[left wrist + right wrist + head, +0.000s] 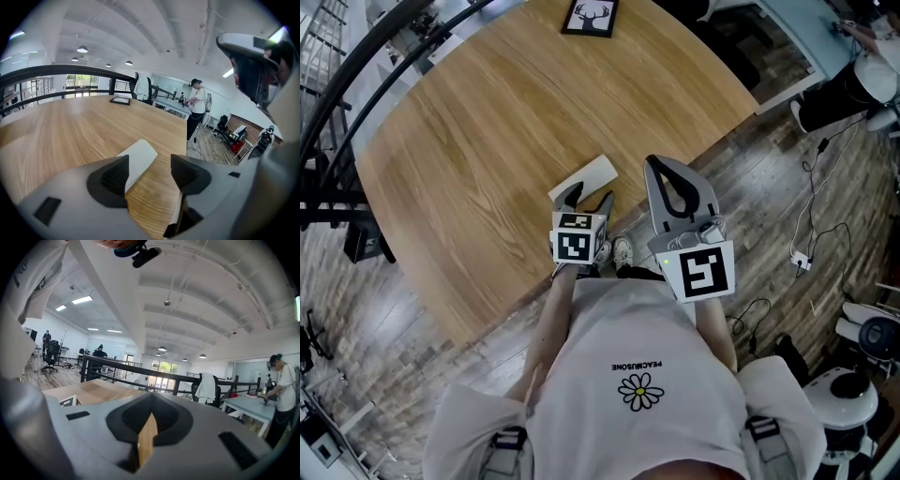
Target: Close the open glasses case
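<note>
Though close, case (137, 158) before left tongs (150, 171)

The white case (592, 174) shows only its far end in the head view. Its near end lies under the left gripper (589, 199), so it cannot be told whether the lid stands open or down. In the left gripper view the case (138, 157) runs behind the left-hand jaw, and its near part is hidden there too. The framed picture (590, 16) is cut off by the top edge. The right gripper (149, 401) fills the lower half of its own view, leaving only a corner of the counter (95, 391) and a thin strip between the jaws. Both hands are hidden beneath the marker cubes (578, 242).
</note>
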A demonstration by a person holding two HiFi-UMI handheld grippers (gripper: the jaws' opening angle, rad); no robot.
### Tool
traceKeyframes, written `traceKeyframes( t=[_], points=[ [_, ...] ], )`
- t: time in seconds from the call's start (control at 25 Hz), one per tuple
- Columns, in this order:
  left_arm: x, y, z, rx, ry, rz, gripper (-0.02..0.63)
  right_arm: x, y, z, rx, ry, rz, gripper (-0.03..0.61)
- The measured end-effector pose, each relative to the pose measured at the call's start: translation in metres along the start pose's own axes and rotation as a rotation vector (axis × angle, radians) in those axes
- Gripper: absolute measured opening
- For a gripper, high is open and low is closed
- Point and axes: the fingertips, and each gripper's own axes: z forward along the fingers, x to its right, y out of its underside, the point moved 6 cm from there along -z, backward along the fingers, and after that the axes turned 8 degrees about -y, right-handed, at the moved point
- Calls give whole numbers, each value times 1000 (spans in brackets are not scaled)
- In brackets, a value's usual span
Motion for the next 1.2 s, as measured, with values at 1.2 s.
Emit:
traceKeyframes(
  t=[1.2],
  points=[
    [40, -190, -143, 762, -90, 258, 18, 15, -8, -11, 80, 85, 13, 6]
  ],
)
